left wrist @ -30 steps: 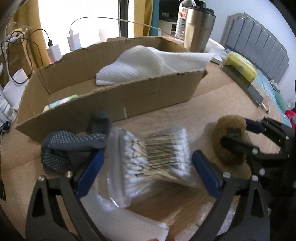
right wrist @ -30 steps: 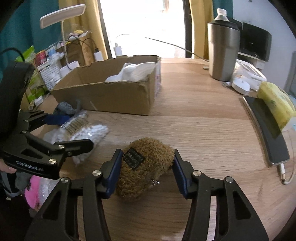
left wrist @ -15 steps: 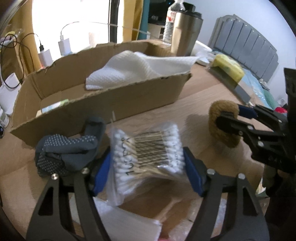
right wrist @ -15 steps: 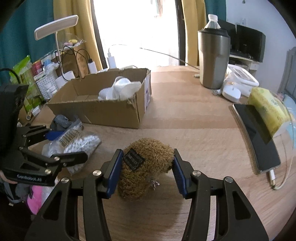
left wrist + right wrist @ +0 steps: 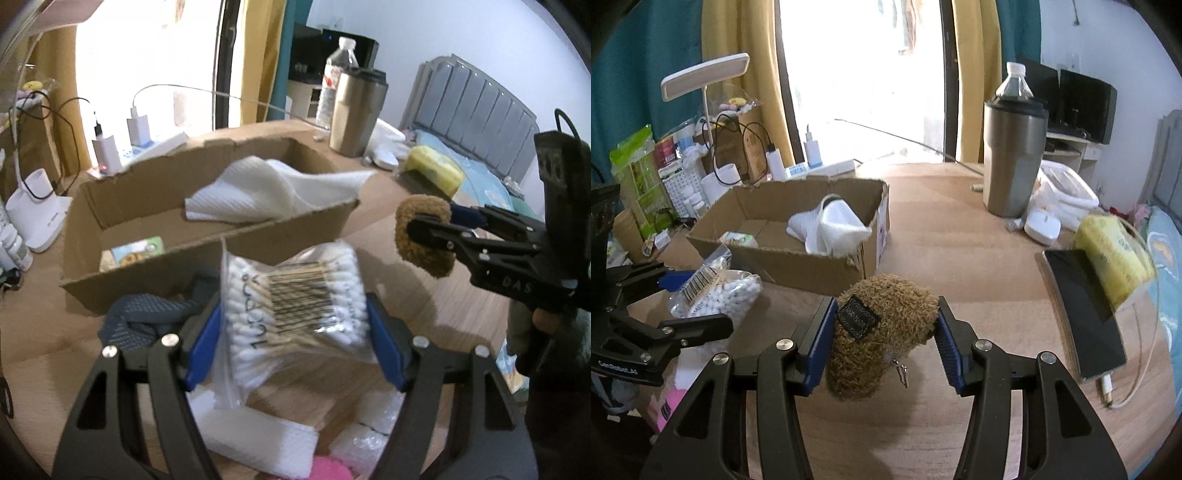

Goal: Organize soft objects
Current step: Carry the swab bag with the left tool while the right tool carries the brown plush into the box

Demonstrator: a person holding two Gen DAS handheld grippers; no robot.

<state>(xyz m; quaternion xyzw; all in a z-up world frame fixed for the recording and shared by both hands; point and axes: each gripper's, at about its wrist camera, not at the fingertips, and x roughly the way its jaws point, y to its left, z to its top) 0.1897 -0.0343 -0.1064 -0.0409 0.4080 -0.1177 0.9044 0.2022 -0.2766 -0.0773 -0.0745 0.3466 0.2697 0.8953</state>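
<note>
My left gripper (image 5: 293, 325) is shut on a clear bag of cotton swabs (image 5: 295, 306) and holds it above the table, in front of the cardboard box (image 5: 207, 254). The bag also shows in the right wrist view (image 5: 716, 291). My right gripper (image 5: 884, 336) is shut on a brown plush pouch (image 5: 882, 328) with a black label, lifted off the table; it shows in the left wrist view (image 5: 424, 236) at the right. The box (image 5: 798, 258) holds a white cloth (image 5: 273, 192) and a small packet (image 5: 138, 251).
A grey dotted glove (image 5: 144, 317), white folded tissue (image 5: 255, 435) and a pink item (image 5: 328, 469) lie on the table below the left gripper. A steel tumbler (image 5: 1014, 158), white mouse (image 5: 1043, 227), phone (image 5: 1084, 310) and yellow pack (image 5: 1112, 254) stand at the right. Chargers and bottles crowd the far left.
Both grippers have risen off the table, carrying the swab bag and the plush pouch. The left gripper closed on the bag between the first frame and the second.
</note>
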